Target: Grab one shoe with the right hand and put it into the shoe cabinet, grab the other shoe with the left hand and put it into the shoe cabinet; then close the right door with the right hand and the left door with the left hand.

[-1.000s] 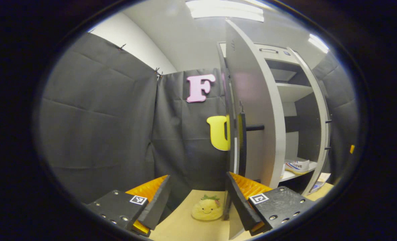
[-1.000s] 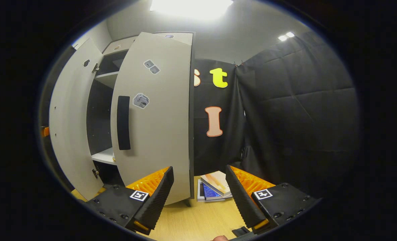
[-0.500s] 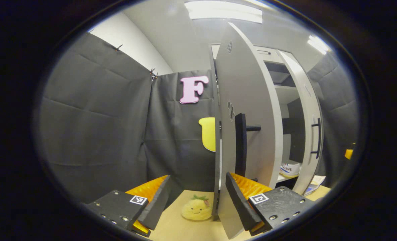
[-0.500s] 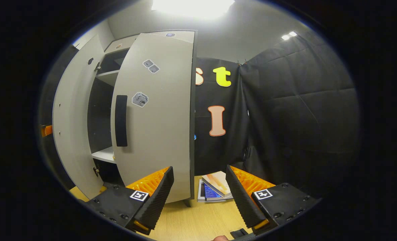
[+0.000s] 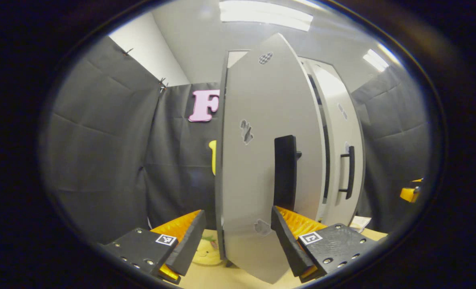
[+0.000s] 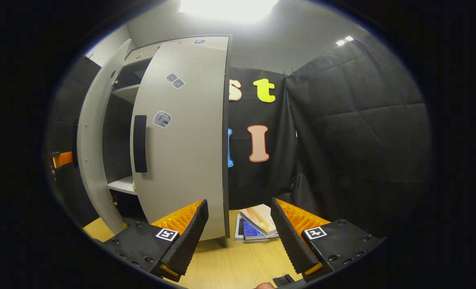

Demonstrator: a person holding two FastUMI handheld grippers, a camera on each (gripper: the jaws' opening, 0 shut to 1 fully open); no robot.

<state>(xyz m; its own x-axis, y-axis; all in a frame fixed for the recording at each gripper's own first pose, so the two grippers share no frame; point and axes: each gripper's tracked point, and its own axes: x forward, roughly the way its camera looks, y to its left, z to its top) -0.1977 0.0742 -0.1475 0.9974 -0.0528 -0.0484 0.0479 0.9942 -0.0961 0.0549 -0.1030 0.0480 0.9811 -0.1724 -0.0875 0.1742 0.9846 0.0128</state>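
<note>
While the left gripper point(image 5: 236, 241) has its jaws spread and empty, the left door point(image 5: 262, 168) stands in the left gripper view right ahead of them, its lower edge reaching down between the fingers and nearer the right-hand one; contact cannot be told. One dark handle point(image 5: 285, 172) sits on this door just above that finger. Beyond it is the right door point(image 5: 340, 160), nearly shut, with one thin handle point(image 5: 349, 172); only a narrow dark gap shows between the two doors. One yellow plush toy point(image 5: 206, 249) lies on the floor point(image 5: 206, 277) behind the left door's hinge edge, partly hidden. An orange part of the other gripper shows at far right point(image 5: 411, 192). In the right gripper view the right gripper point(image 6: 239, 237) is also spread, holding nothing; the right door point(image 6: 184, 140) stands ahead and left of the jaws, its bottom edge behind the left-hand finger, apart from the pads. Cabinet point(image 6: 121, 136) shelves show between the two doors; one small stack of books point(image 6: 256, 224) lies on the floor between the fingers, beyond them. No shoe can be made out.
</note>
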